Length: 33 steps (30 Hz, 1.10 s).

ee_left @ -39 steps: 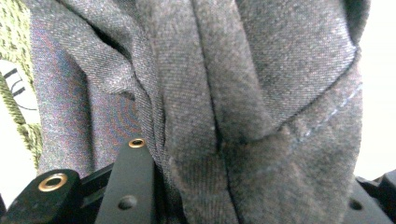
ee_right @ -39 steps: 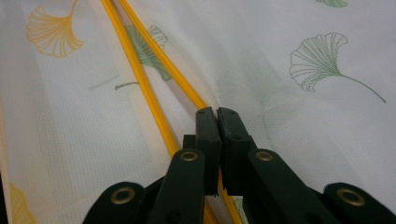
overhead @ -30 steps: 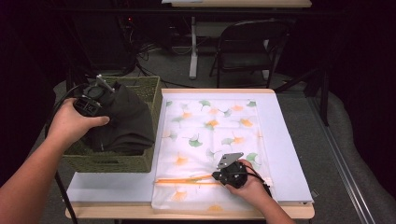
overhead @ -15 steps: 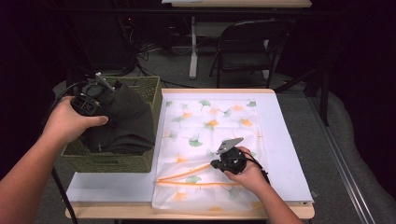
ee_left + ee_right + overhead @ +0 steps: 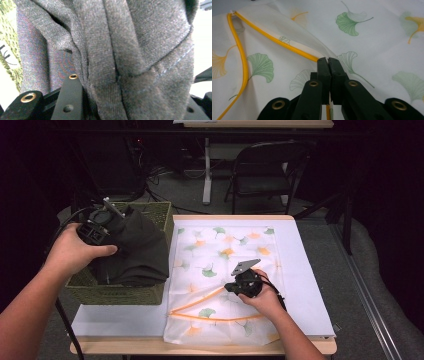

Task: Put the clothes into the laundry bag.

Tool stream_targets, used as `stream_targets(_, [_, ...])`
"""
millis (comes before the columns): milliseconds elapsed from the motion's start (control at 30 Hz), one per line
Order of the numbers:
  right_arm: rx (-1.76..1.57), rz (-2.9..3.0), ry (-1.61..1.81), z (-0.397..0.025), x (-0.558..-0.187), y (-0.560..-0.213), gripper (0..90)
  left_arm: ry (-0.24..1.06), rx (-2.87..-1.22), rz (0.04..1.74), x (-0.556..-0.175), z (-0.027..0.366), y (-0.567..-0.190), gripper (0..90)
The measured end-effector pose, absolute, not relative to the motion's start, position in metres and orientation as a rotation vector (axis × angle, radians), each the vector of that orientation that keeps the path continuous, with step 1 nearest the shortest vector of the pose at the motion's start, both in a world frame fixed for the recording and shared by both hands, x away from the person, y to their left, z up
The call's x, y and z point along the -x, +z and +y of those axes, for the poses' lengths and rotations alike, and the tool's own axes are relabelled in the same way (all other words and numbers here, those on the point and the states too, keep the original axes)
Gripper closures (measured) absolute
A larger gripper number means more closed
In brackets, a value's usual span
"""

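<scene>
Laundry bag (image 5: pixel 227 265), white mesh printed with green and orange ginkgo leaves, lies flat across the table (image 5: pixel 310 285); its orange-trimmed mouth sits at the near end, about 6 o'clock on the bag. Since a second ago the right gripper (image 5: pixel 235 287) has drawn the upper orange edge (image 5: pixel 274 40) up and toward 12 o'clock, so the mouth now gapes as a wedge where it lay nearly flat before. Jaws clenched on that trim, seen close in the right gripper view (image 5: pixel 328 62). Judged: the opening is being readied to take a garment. Dark garment (image 5: pixel 132 252), a heavy charcoal twill with stitched seams and thick folds (image 5: pixel 130 57), is bunched over the green woven basket (image 5: pixel 120 292) at 9 o'clock of the bag, just beside it. Left gripper (image 5: pixel 97 227) sits at the garment's top, little moved; cloth fills the space between its jaws, which look to be grasping a fold. Mesh thin, limp, semi-sheer; basket stiff and ribbed.
</scene>
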State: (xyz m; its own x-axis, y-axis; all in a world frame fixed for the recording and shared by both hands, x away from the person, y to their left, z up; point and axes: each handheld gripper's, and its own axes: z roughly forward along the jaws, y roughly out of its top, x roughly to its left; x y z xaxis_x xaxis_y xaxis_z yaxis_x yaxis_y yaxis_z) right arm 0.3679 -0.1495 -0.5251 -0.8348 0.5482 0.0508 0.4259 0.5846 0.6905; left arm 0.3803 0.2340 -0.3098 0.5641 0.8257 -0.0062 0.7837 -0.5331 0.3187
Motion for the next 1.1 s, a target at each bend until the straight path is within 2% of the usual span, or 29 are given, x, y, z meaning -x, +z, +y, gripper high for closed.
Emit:
stream_targets(600, [-0.856,2.630,1.093,-0.153,-0.369,-0.527,88.4,0.220,-2.564,1.251,-0.371,0.214,-0.296,60.2])
stream_targets(1100, [-0.853,2.632,1.086,-0.152,-0.366,-0.527,88.4,0.192,-2.642,1.133,-0.364,0.182,-0.297,60.1])
